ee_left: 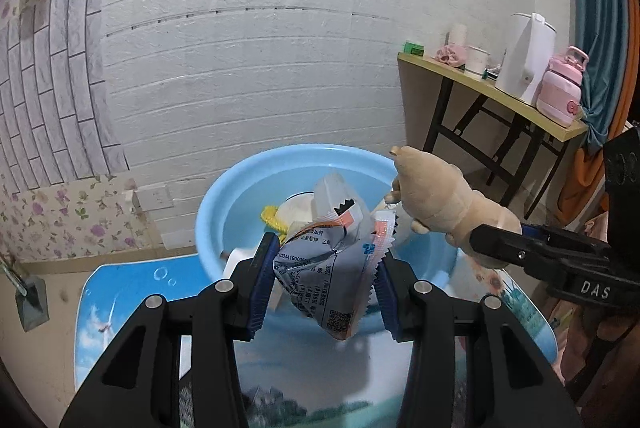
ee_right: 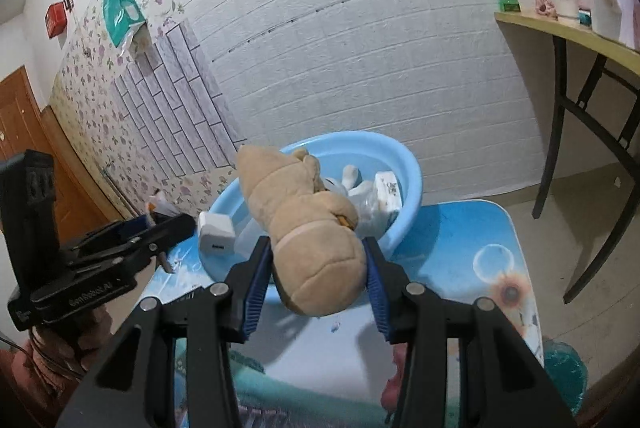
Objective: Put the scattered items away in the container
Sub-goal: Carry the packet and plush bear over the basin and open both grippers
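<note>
A light blue plastic basin point(ee_left: 224, 196) point(ee_right: 408, 168) stands on a small table with a printed blue cover point(ee_left: 120, 292) point(ee_right: 472, 228). My left gripper point(ee_left: 326, 280) is shut on a crumpled white snack packet point(ee_left: 336, 268) with printed text, held just before the basin's near rim. My right gripper point(ee_right: 318, 268) is shut on a tan plush toy point(ee_right: 304, 228) point(ee_left: 436, 204), which hangs over the basin's near edge. Inside the basin lie a white plush point(ee_right: 352, 180), a tissue pack point(ee_right: 388, 196), a white box point(ee_right: 216, 232) and a yellow piece point(ee_left: 272, 218).
A white brick-pattern wall point(ee_left: 260, 48) rises behind the basin. To the right stands a folding side table point(ee_left: 492, 96) point(ee_right: 568, 32) with a white kettle point(ee_left: 524, 56), a pink bottle point(ee_left: 562, 88) and cups. A teal bin point(ee_right: 568, 380) sits on the floor at lower right.
</note>
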Demonstrator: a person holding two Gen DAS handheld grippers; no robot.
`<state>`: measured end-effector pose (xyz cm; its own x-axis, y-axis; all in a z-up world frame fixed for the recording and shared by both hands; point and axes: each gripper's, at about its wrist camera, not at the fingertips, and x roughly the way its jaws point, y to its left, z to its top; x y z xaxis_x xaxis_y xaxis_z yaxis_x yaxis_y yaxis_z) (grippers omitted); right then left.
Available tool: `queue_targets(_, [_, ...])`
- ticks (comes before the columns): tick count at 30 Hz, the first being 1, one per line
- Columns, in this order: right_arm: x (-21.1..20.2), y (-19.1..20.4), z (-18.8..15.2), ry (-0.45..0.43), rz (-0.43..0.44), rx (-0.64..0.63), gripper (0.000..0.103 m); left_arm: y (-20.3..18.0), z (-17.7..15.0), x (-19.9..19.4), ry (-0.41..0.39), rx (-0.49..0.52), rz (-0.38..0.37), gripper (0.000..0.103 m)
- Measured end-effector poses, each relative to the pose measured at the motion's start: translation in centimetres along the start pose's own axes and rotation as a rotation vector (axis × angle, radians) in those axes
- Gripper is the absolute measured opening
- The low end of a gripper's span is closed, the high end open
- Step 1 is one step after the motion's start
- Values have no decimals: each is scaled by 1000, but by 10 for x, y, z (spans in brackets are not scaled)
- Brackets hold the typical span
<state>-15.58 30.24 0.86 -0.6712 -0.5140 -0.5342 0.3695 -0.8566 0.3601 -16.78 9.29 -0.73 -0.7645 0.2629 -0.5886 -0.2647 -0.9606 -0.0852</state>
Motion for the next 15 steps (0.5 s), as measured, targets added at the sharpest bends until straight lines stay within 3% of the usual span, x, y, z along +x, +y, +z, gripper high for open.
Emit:
queue_targets(10, [37,-18,16,1,-22,17,44,-2,20,44,16,44,29,46])
queue_targets(15, [50,-16,23,-9,-32,8,46,3,22,52,15,35,20,63])
